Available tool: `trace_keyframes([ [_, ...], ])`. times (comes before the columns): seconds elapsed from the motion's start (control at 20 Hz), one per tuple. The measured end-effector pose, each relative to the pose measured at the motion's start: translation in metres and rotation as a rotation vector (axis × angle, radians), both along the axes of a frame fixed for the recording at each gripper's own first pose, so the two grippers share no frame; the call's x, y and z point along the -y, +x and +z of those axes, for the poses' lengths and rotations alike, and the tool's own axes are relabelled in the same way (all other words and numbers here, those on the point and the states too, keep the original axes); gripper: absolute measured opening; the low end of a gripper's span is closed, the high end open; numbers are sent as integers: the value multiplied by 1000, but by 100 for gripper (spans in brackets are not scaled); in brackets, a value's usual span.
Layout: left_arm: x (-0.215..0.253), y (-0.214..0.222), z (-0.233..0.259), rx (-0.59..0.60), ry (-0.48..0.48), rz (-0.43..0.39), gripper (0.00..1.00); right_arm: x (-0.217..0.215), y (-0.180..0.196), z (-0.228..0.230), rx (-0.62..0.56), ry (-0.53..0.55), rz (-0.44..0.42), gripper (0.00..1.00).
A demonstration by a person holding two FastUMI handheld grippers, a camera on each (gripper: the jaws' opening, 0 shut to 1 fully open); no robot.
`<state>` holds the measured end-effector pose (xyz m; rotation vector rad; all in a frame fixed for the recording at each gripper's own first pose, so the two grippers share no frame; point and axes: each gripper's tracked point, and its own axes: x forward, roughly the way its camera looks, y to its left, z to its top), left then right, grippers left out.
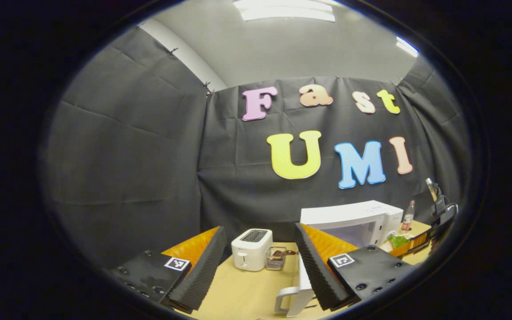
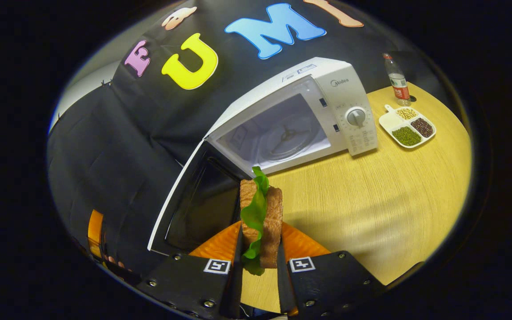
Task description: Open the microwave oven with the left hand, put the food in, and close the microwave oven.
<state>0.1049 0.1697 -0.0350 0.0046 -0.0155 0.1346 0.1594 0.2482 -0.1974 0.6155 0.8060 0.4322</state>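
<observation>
We find the right gripper (image 2: pixel 259 262) with fingers clenched on the sandwich (image 2: pixel 260 218), held upright at lower centre, facing the microwave oven (image 2: pixel 300 115), whose door (image 2: pixel 194 200) stands open for loading. The left gripper (image 1: pixel 260 266) is released, clear of the door.

Microwave oven (image 2: pixel 327 98): white casing, pale grey cavity, door (image 2: pixel 194 204) white-framed with a dark window. Sandwich (image 2: pixel 260 218): brown bread around bright green lettuce; right gripper (image 2: pixel 258 266): black with orange finger backs and black-and-white square markers. Table (image 2: pixel 371 200): light yellow wood grain; toaster (image 1: pixel 251 249): white; divided dish (image 2: pixel 407 126): white, holding green, dark red and beige grains.
</observation>
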Motion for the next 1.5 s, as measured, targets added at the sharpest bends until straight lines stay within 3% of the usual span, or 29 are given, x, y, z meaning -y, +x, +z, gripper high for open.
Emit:
trace_keyframes([
  [0.45,-58,24,-21,-47,2,40,100,-33,91,-8,82,20,-151,34],
  [1.05,-108,24,-55,-140,18,103,100,-47,195,-42,157,31,-320,34],
  [1.1,-111,23,-55,-144,26,109,93,-47,202,-46,157,28,-330,34],
  [1.2,-115,20,-58,-157,35,119,100,-50,217,-53,159,25,-343,34],
  [1.5,-118,20,-66,-185,33,129,100,-54,249,-69,177,11,-385,34],
])
